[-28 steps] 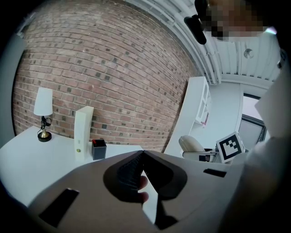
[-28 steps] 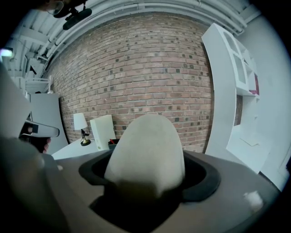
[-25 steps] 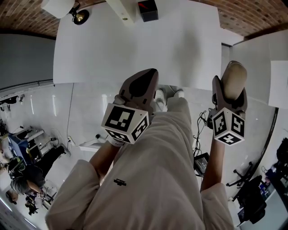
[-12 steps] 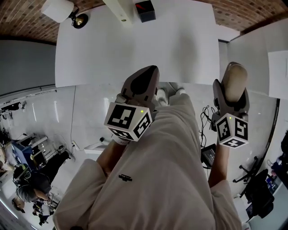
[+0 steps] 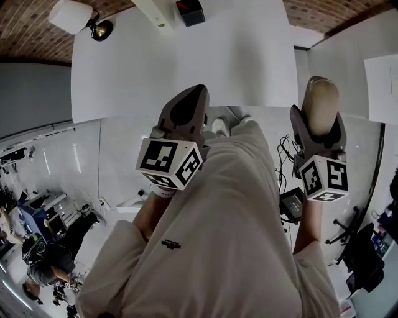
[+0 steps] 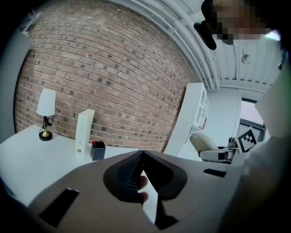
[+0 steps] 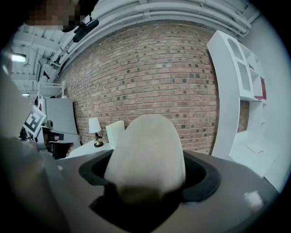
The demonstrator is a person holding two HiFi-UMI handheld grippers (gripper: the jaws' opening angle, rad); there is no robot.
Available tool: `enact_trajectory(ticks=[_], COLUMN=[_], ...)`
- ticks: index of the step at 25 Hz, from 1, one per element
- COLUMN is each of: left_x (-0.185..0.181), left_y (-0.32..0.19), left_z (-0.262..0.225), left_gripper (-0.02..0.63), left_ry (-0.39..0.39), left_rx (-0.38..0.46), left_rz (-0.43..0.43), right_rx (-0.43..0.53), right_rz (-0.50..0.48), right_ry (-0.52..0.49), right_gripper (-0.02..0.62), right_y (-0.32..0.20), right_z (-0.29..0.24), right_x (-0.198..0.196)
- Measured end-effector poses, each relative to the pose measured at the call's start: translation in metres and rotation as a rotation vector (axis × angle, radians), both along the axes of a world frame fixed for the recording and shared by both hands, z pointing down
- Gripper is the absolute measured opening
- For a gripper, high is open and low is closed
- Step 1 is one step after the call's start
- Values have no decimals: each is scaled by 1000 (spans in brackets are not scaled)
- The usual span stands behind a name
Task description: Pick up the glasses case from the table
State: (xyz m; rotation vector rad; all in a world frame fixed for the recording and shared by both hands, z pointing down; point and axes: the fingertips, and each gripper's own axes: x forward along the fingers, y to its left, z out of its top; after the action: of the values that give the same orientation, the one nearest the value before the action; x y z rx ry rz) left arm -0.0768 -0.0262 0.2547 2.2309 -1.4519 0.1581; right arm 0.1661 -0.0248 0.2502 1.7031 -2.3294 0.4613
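Observation:
The glasses case (image 5: 321,107) is a beige rounded shell held off the table, and my right gripper (image 5: 319,115) is shut on it. In the right gripper view the case (image 7: 147,152) fills the space between the jaws. My left gripper (image 5: 186,105) is held up beside it over the person's trousers, its jaws shut with their tips together and nothing in them. In the left gripper view its tips (image 6: 140,153) meet, and the case (image 6: 203,143) shows off to the right. The white table (image 5: 186,68) lies ahead of both grippers.
At the table's far edge stand a small lamp (image 5: 73,16), a white upright box (image 5: 152,7) and a black box (image 5: 189,10). A brick wall (image 6: 113,68) runs behind the table, and a white shelf unit (image 7: 238,91) stands to the right. Cables and a dark device (image 5: 291,202) lie on the floor.
The right gripper has lifted a little with the case still in it. The left gripper has hardly moved. The head view has shifted slightly.

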Motion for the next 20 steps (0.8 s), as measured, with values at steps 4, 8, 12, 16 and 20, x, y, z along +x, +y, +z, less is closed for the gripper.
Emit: enact_trajectory(ticks=[4,8,12,16,20], left_x=[1,2,6,9,12], left_y=[0,-1,-2,-4,-5], left_z=[0,-3,-5,-4,-3], left_gripper=[8,8,8,8,8], left_ry=[-1,-2,-2,-4,-5], left_rx=[0,5,10,9,5], left_rz=[2,10,25,39,52], right_rx=[7,19,30,37,36], right_rz=[12,14,22,32,40], right_ry=[-32,-38,-34,-32,-28], right_gripper=[445,445,445,445,445], right_y=[-2,-1,0,1,2], right_z=[-2,-7,-12,-12,-13], right_x=[0,0,4,6,7])
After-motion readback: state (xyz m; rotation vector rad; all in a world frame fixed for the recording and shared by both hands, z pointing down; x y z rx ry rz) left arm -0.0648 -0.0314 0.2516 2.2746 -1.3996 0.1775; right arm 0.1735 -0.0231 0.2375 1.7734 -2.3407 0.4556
